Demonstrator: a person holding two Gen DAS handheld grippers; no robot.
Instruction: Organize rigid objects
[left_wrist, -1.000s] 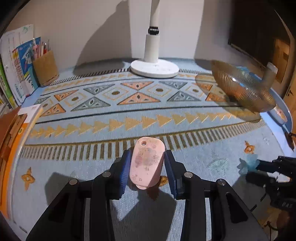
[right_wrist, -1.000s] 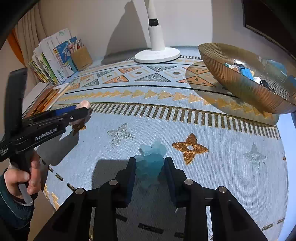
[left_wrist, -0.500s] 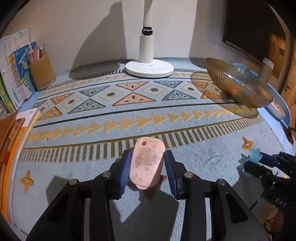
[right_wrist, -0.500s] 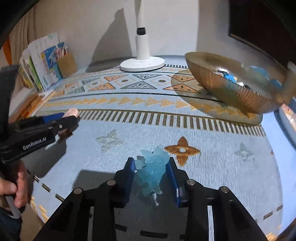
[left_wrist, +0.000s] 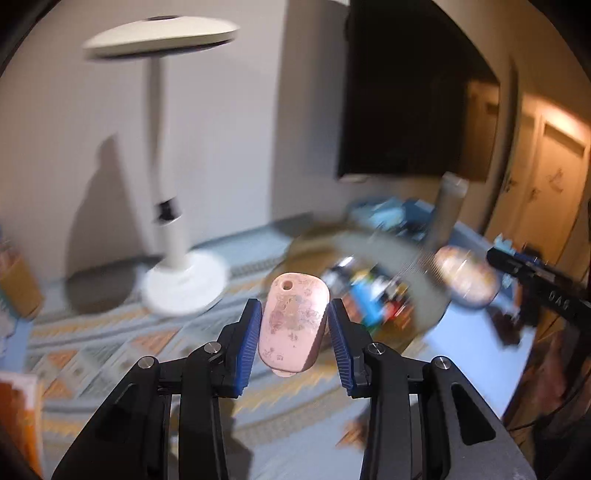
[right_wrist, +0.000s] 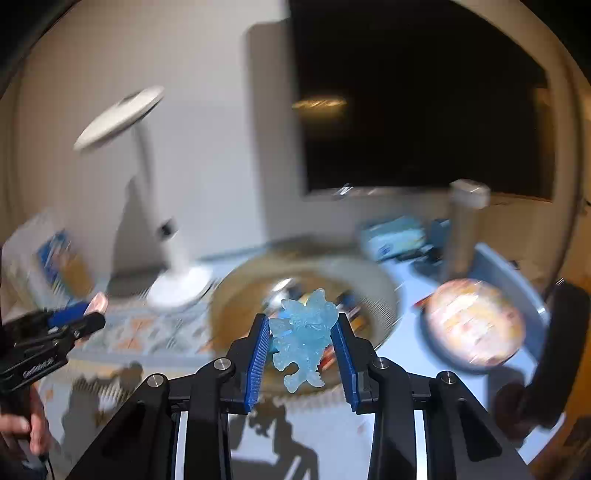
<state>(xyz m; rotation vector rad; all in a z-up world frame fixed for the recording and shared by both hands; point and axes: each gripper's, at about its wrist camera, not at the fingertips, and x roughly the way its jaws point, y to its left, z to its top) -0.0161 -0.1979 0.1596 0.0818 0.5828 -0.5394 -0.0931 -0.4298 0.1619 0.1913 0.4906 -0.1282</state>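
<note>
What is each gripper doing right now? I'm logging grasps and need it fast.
Left gripper: closed on the pink tag.
Right gripper: closed on the translucent blue figurine.

Motion blur smearing ribbed amber glass bowl (right_wrist: 306, 284) and its small contents, identities unreadable. White round-headed desk lamp (left_wrist: 166, 206) streaking. Patterned blue-orange cloth on surface (left_wrist: 110, 332) blurring into bands. Round pinkish-orange item (right_wrist: 476, 328) beside bowl smearing beyond recognition.
</note>
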